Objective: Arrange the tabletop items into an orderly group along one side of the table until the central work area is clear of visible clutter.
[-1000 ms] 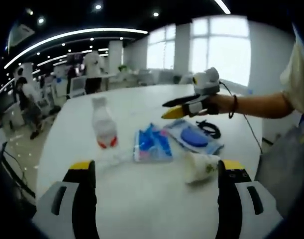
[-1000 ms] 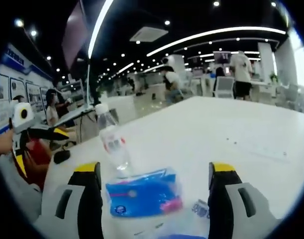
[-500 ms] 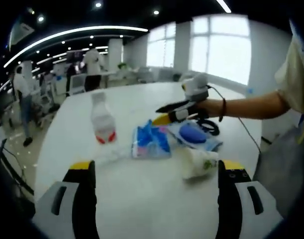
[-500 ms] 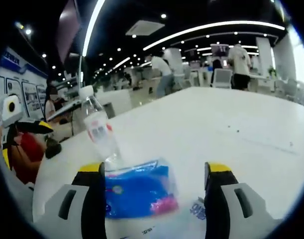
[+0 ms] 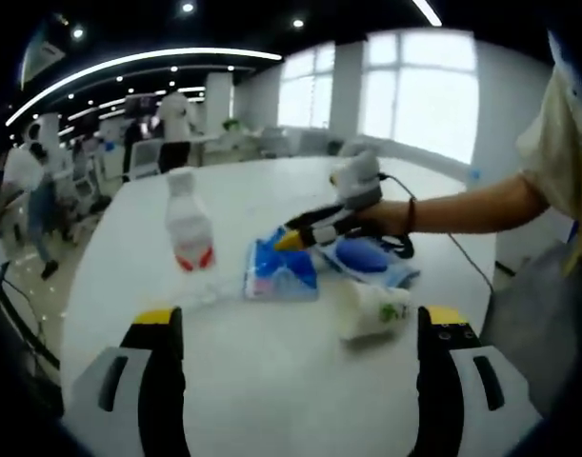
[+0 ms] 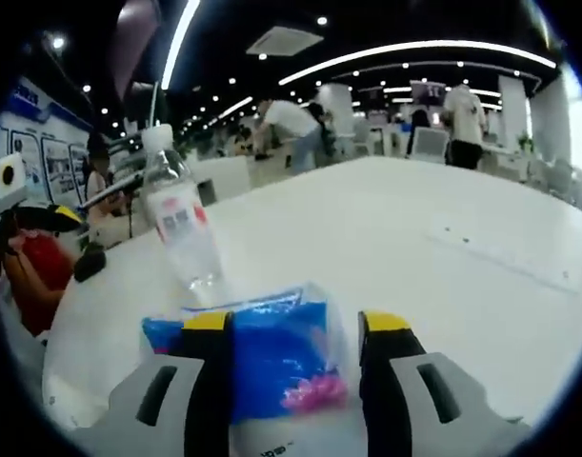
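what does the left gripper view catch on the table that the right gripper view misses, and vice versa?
Left gripper view alone: a blue round item in clear wrap, a crumpled white packet in front of it, a black cable, and the right gripper seen from the side, tips over the tissue pack.
Right gripper view alone: its own jaws either side of the pack, and a bit of the left gripper at the edge.
Both: the blue tissue pack, the water bottle, the white table.
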